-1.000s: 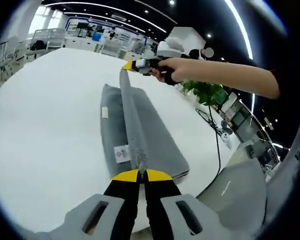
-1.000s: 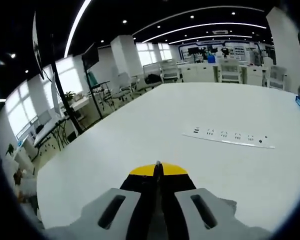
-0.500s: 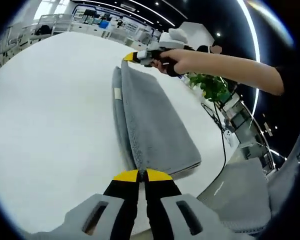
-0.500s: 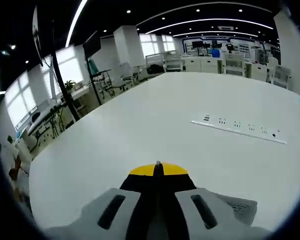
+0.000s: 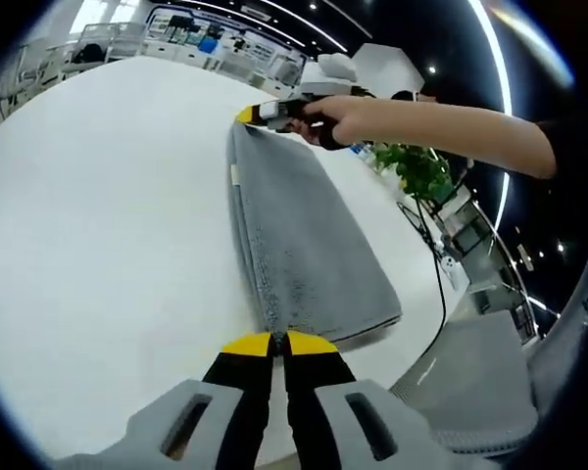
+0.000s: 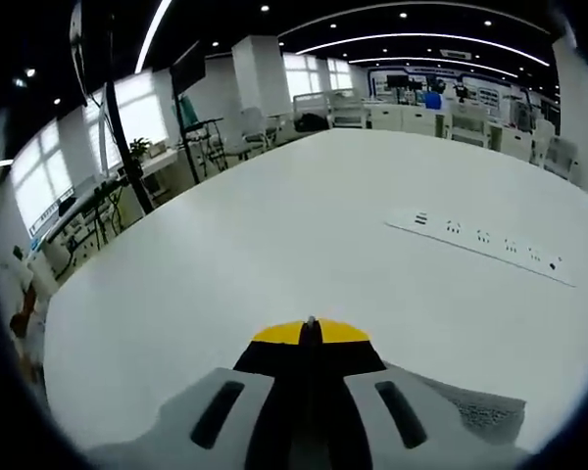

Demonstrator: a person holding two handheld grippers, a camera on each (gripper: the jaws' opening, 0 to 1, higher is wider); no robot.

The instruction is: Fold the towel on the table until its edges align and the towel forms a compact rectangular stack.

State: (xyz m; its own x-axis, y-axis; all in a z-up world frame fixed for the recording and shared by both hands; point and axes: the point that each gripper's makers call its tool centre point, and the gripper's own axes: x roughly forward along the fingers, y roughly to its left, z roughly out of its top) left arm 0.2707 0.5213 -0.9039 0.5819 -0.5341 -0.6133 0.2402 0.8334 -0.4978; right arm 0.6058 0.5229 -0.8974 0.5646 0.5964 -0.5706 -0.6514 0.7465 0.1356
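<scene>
A grey towel lies folded into a long strip on the white table. My left gripper is shut on the towel's near corner, its yellow-tipped jaws pressed together. At the far end, a hand holds the right gripper, shut on the towel's other corner low over the table. In the right gripper view, the right gripper has its jaws closed, and a bit of grey towel shows beside its body at lower right.
A white power strip lies on the table ahead of the right gripper. A potted plant and a cable sit past the table's right edge. Desks and chairs stand in the room beyond.
Both grippers lowered the held edge toward the table; the raised towel layer now lies flat over the lower layers, covering the label that showed earlier.
</scene>
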